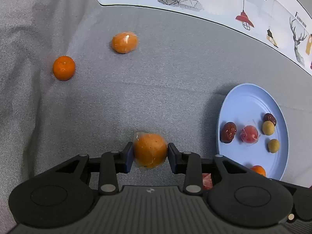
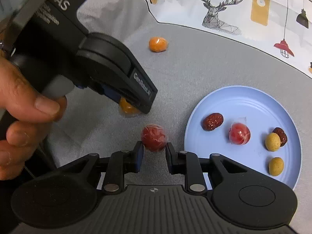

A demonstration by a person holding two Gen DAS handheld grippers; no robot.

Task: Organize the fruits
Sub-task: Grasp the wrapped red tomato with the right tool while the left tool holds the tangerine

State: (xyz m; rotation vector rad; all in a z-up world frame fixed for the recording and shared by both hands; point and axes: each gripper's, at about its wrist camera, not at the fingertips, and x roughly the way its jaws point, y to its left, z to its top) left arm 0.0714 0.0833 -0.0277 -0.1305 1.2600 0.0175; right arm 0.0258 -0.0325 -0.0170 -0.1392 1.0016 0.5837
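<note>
Both tongs are loaded: the left gripper pinches a wrapped orange, the right gripper a wrapped red fruit, both just left of the blue plate. Keep the squeeze gentle (film looks slippery), and set each down on bare plate, clear of the dates.

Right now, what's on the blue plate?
On the blue plate: two red dates, a wrapped red fruit and two yellow balls. Its near edge is covered by the right gripper.
</note>
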